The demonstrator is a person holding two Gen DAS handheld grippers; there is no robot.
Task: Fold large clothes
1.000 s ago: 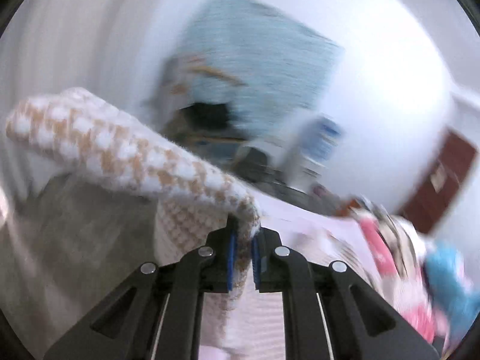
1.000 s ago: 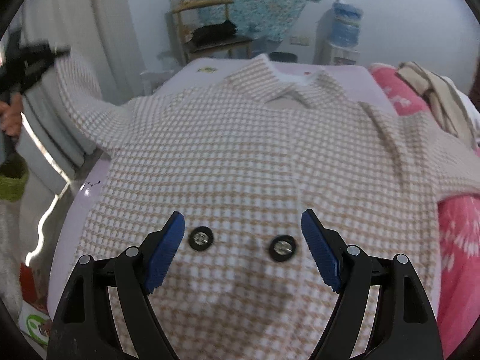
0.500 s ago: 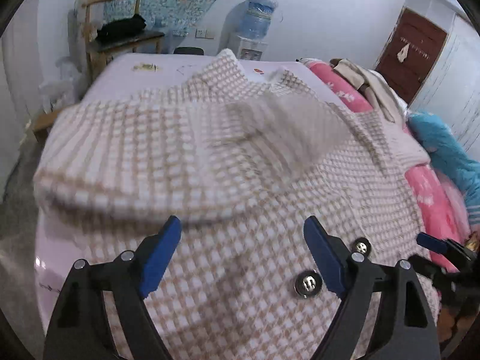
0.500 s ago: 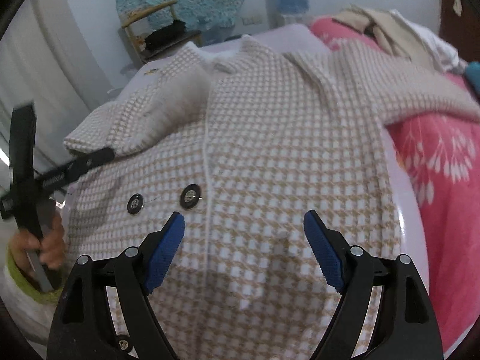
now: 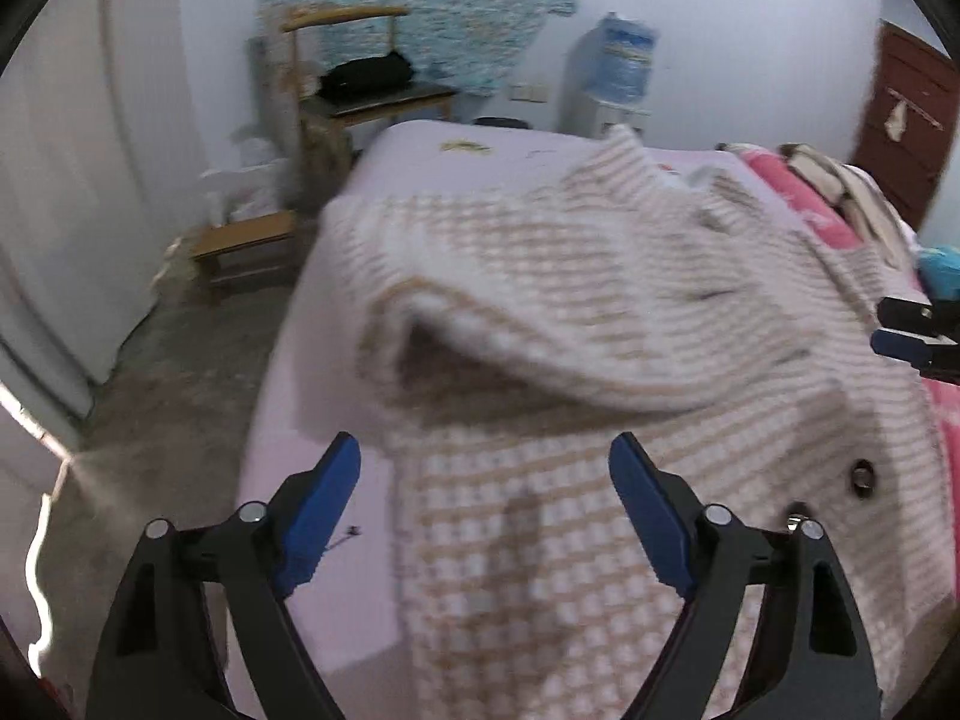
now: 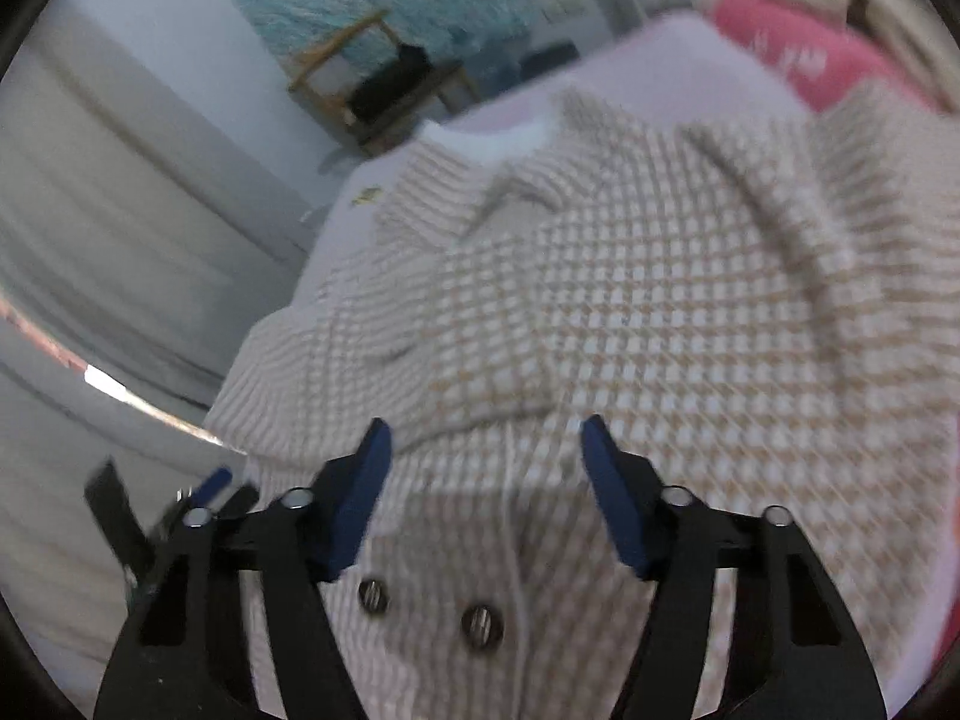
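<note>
Lying folded across the chest of the checked coat (image 5: 600, 312) on the bed (image 5: 336, 540), the left sleeve (image 5: 528, 324) has just dropped from the left tongs (image 5: 486, 516), now gaping empty and narrowing slightly. The right tongs (image 6: 480, 492) are closing over the coat's front, gripping nothing yet; the other sleeve probably comes next.

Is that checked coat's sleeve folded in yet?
Yes: one sleeve lies folded across the checked coat, over its front; the coat is otherwise spread.
</note>
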